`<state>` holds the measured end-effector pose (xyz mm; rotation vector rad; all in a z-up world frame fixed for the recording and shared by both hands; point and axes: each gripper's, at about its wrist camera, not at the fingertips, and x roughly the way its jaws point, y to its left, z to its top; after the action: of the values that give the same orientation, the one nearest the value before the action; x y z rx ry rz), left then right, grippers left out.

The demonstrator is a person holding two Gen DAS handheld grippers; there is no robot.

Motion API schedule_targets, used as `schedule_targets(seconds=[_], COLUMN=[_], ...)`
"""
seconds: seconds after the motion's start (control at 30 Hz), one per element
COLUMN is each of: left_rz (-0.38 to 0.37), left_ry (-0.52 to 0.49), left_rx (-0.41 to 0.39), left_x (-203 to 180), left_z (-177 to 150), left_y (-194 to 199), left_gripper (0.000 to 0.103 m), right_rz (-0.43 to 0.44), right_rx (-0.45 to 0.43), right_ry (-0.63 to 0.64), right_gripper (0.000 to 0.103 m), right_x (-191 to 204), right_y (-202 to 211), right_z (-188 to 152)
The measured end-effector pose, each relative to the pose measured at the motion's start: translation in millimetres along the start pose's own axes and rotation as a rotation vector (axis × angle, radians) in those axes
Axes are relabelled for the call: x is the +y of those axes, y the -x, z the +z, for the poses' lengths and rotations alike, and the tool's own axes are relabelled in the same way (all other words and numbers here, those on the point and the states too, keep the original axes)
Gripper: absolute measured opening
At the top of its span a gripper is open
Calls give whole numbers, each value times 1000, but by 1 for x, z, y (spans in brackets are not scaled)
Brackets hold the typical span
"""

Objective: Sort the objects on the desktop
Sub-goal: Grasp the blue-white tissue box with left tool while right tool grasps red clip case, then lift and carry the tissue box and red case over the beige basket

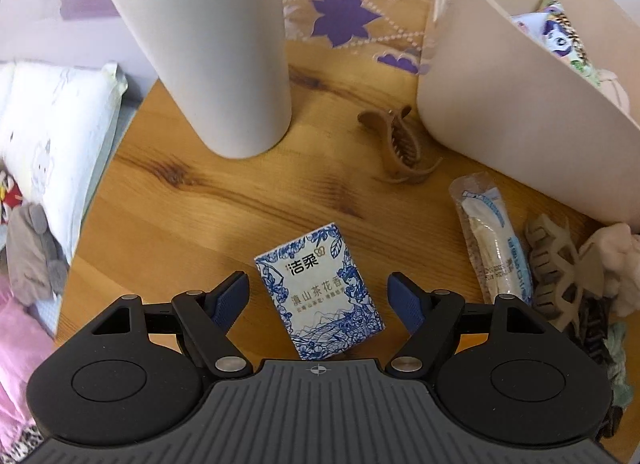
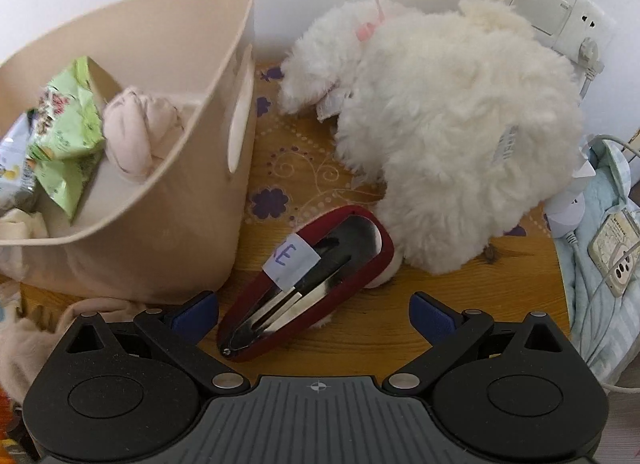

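Note:
In the left wrist view my left gripper (image 1: 318, 298) is open, its fingers either side of a blue-and-white tissue pack (image 1: 320, 290) lying on the wooden table (image 1: 200, 204). A brown hair claw (image 1: 400, 144), a wrapped packet (image 1: 490, 240) and a grey hair claw (image 1: 560, 268) lie to the right. The beige basket (image 1: 500, 96) stands at the back right. In the right wrist view my right gripper (image 2: 314, 314) is open over a large dark red hair clip (image 2: 316, 276) with a paper label. The basket (image 2: 168, 192) holds snack bags (image 2: 64, 132) and rolled socks (image 2: 138, 132).
A white bottle (image 1: 216, 56) stands at the back left of the table. A fluffy white plush toy (image 2: 440, 124) sits right behind the red clip. A bed with pillows (image 1: 52, 136) lies past the table's left edge. A wall socket (image 2: 560, 20) and cables are at far right.

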<state>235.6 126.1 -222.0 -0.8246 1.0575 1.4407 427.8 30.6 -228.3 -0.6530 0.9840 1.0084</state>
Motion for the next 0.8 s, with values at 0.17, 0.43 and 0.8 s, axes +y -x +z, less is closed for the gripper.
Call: schedule_targets(seconds=[0.17, 0.43, 0.8], left_rz=[23, 21, 3], left_ry=[-13, -30, -43], left_rx=[-5, -24, -42], left_x=[2, 5, 12], left_z=[2, 1, -7], left_y=[-6, -5, 2], left_gripper=[77, 59, 47], right_rz=[6, 26, 54], right_rx=[11, 5, 18], right_ry=[-7, -48, -88], right_gripper=[95, 70, 34], right_x=[-3, -12, -26], right_y=[-8, -9, 5], right_z=[-1, -2, -10])
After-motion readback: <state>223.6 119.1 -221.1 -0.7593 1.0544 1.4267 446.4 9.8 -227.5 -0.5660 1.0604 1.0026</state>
